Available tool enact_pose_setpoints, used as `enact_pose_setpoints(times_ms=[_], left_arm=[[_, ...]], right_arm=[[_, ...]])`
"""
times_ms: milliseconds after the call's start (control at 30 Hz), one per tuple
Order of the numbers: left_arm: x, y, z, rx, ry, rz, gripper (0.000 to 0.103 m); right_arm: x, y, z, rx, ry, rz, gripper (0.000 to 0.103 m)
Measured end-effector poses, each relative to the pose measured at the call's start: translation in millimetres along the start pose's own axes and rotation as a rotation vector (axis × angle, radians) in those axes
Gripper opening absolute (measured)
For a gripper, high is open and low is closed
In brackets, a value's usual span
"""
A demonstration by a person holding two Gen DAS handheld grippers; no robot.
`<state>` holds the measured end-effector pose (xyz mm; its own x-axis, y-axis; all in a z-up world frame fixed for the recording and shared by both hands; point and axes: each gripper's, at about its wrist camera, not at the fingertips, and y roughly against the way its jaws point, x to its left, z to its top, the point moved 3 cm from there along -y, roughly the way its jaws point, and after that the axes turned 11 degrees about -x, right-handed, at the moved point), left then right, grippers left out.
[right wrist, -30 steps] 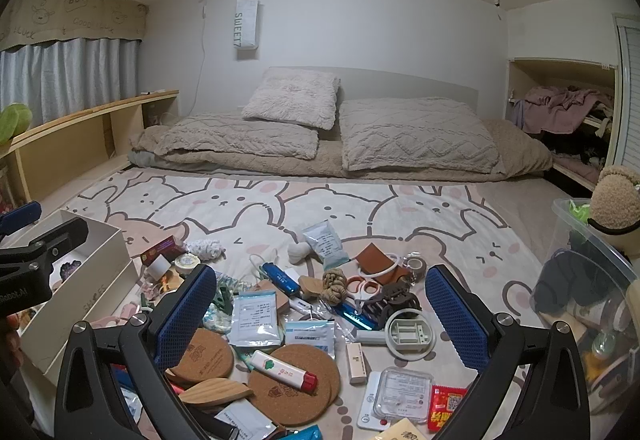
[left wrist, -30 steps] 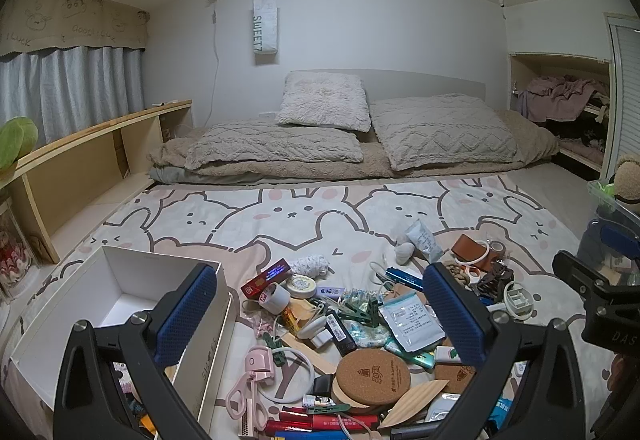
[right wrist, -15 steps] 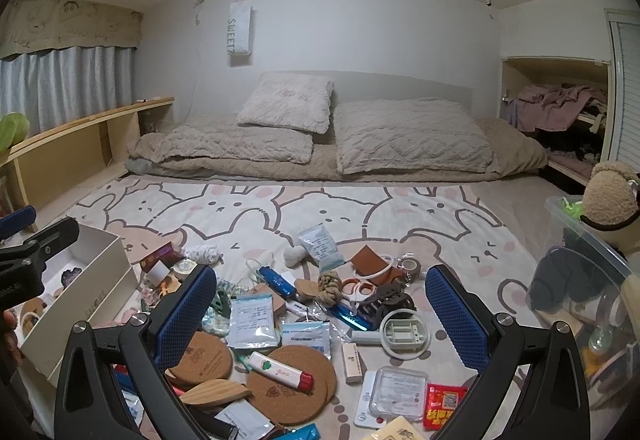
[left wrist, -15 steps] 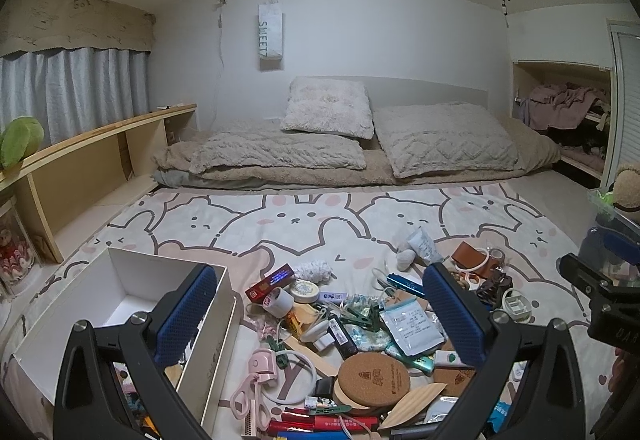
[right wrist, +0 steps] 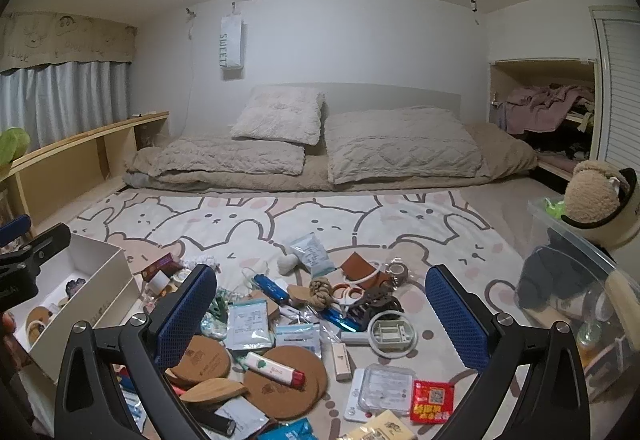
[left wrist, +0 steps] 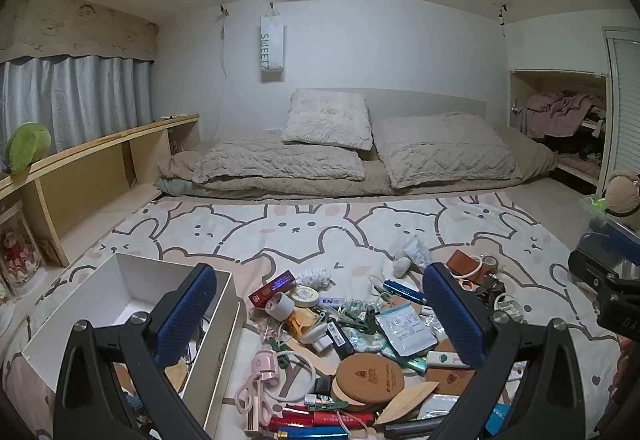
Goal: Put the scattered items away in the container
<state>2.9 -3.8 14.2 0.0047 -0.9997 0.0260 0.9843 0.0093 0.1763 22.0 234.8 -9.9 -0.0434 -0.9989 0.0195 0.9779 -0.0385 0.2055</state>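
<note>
Lifted up higher than before, both left gripper and right gripper wide apart, empty; nothing yet put in white box.

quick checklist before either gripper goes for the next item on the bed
1. Left gripper open and empty: ok.
2. Right gripper open and empty: ok.
3. White box open-topped with room: ok, a few things already lie inside.
4. Items within view to pick: ok, cork coaster and pink eyelash curler lie close.
5. Target lying free of neighbours: not ok, the pile overlaps.
6. Height above the bedsheet: cannot tell.
</note>
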Motion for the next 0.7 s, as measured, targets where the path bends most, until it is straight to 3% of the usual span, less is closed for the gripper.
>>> enact_pose_setpoints(times_ms=[367, 700], left_arm=[[-3.6, 17.3, -17.1, 0.034, -0.019, -0.02, 0.103], [6.7, 20.8, -58.5, 0.145, 0.005, -0.048, 0.103]], right_arm=[[-21.9, 13.6, -18.5, 0.045, 0.022, -0.05, 0.103], [-37.6, 17.4, -47.4, 0.122, 0.006, -0.049, 0.103]])
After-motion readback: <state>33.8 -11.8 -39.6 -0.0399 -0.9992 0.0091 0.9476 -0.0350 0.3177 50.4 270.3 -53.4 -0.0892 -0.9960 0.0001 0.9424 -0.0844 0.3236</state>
